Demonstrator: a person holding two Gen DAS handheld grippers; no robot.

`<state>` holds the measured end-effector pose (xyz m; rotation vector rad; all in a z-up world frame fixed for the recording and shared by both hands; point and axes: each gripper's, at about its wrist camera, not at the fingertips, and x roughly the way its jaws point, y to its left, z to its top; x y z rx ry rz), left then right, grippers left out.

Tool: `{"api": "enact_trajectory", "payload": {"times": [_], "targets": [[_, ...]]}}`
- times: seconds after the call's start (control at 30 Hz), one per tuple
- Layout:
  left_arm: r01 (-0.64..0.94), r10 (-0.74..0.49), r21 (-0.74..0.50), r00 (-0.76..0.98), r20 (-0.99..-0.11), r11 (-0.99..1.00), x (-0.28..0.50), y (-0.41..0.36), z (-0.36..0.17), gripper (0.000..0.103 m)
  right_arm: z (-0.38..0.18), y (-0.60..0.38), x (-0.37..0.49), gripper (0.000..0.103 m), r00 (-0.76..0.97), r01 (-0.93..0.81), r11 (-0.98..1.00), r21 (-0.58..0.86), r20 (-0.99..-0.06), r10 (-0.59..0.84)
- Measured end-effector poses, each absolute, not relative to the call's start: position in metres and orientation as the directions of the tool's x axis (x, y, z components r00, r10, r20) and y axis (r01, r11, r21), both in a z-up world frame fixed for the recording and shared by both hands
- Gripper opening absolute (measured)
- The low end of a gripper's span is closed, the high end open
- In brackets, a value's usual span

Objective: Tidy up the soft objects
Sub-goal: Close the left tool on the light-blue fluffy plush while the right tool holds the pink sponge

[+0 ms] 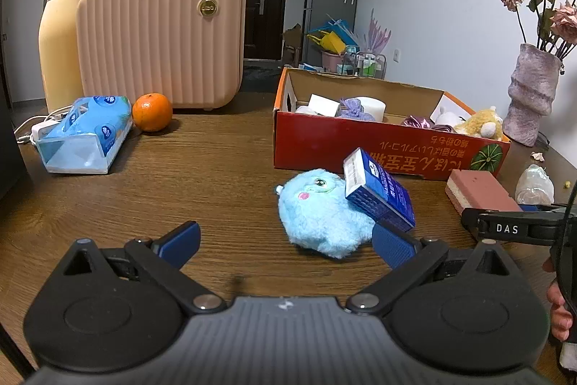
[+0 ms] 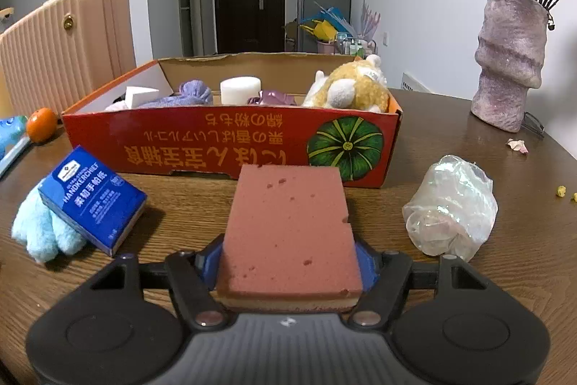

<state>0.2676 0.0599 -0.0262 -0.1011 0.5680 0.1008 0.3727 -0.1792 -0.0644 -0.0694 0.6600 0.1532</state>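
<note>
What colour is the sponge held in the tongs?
Dusty pink on top with a pale tan layer beneath; the sponge shows best in the right wrist view.

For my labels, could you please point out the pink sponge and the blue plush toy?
pink sponge [image 2: 288, 226], right wrist view, middle of its top face.
blue plush toy [image 1: 317, 215], left wrist view, middle of its furry body.

pink sponge [image 2: 288, 226]: flat, clamped | blue plush [image 1: 321, 215]: on table, under tissue pack [image 1: 377, 190]

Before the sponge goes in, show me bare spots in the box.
Red box: bare floor is hidden by its wall. Crowded right end: yellow plush. White cylinder and purple cloth fill the middle. On the table, bare wood lies between tissue pack and blue plush.
</note>
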Motion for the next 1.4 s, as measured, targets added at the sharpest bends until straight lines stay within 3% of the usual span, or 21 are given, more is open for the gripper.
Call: {"api": "enact_trajectory", "payload": {"times": [0.7,1.4], "targets": [[-0.087,0.044,-0.044,0.805,-0.592,0.995,0.286,0.065,-0.038,0.103,-0.039,-0.186,0.318,0.068,0.912,-0.142,0.99,-0.018,-0.39,0.123],[0.016,-0.012,0.001,0.75,-0.661,1.0,0.341,0.05,-0.058,0.103,-0.039,-0.19,0.318,0.068,0.924,-0.096,0.995,-0.009,-0.372,0.086]]}}
